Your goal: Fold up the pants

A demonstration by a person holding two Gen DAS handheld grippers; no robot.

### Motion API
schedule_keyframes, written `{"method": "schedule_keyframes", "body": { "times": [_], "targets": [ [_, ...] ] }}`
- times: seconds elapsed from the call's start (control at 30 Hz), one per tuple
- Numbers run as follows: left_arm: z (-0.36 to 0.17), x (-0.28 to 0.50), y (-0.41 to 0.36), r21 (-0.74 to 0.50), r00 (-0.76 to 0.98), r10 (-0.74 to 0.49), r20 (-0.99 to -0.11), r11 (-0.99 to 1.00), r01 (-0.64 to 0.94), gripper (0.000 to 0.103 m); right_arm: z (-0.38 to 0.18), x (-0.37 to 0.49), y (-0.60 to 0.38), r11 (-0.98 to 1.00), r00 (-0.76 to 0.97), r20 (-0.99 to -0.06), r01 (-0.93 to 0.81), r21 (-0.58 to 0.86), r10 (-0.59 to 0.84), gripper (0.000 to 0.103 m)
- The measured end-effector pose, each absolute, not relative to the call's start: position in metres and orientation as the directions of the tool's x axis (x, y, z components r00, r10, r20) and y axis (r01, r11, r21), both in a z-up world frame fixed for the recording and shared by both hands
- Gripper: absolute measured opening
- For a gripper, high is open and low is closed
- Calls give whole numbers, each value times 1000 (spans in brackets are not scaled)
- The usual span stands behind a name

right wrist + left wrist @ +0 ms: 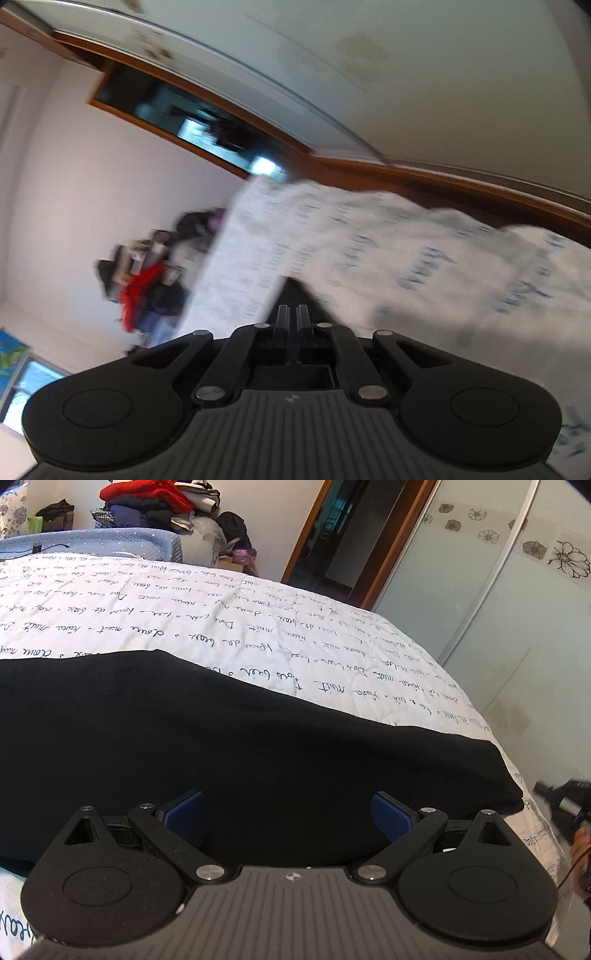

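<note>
The black pants [221,738] lie spread flat across the white quilt with handwriting print [184,609] on the bed. My left gripper [288,816] is open, its blue pads [188,812] wide apart just above the near part of the pants, holding nothing. My right gripper [292,314] is tilted and blurred; its fingers [282,321] stand close together on a dark point of the pants [295,291] at the quilt's edge. The right gripper also shows at the far right of the left wrist view [569,805].
A pile of red, navy and dark clothes [147,506] sits beyond the bed's far end. A dark doorway with a wooden frame [351,535] and frosted sliding wardrobe doors [498,609] stand to the right. The bed's edge [517,746] runs along the right.
</note>
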State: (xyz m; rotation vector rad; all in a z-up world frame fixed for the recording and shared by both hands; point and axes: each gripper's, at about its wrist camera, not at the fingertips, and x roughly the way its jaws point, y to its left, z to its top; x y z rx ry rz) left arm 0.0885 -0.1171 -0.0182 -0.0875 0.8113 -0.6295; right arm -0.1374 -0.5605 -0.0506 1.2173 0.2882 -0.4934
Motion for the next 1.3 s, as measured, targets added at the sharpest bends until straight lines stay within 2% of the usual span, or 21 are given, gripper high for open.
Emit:
{"method": "schedule_keyframes", "body": {
  "times": [0.07,0.13,0.23,0.3,0.37,0.47,0.57,0.97,1.1,1.3],
  "targets": [
    [-18,88,-119,-286,522,-536,-663,826,486,98,-63,-141,-560,233,864,-467,502,833,-190,5],
    [-15,85,-122,-266,533,-530,-659,828,493,98,-57,-140,-549,270,892,-421,451,851,-161,6],
    [-14,81,-128,-235,547,-528,-650,824,516,98,-49,-112,-526,289,936,-353,334,897,12,6],
    [-15,80,-131,-247,539,-535,-650,820,517,98,-59,-87,-515,214,936,-321,287,934,145,6],
    [-16,78,-133,-262,532,-542,-651,818,513,98,-72,-65,-506,160,924,-316,286,945,215,6],
    [-17,73,-134,-262,527,-550,-648,810,525,98,-81,-42,-501,169,901,-363,330,929,236,6],
    [-18,72,-131,-252,531,-546,-649,812,526,98,-80,-32,-498,155,905,-336,304,940,261,6],
    [-18,74,-129,-272,527,-545,-652,817,508,98,-89,-40,-499,204,830,-495,454,868,258,7],
    [-18,72,-133,-270,527,-552,-646,811,519,98,-89,-34,-496,225,822,-504,456,861,264,7],
    [-14,60,-151,-192,537,-555,-635,787,586,98,-96,-18,-490,222,813,-511,463,858,279,9]
  ]
}}
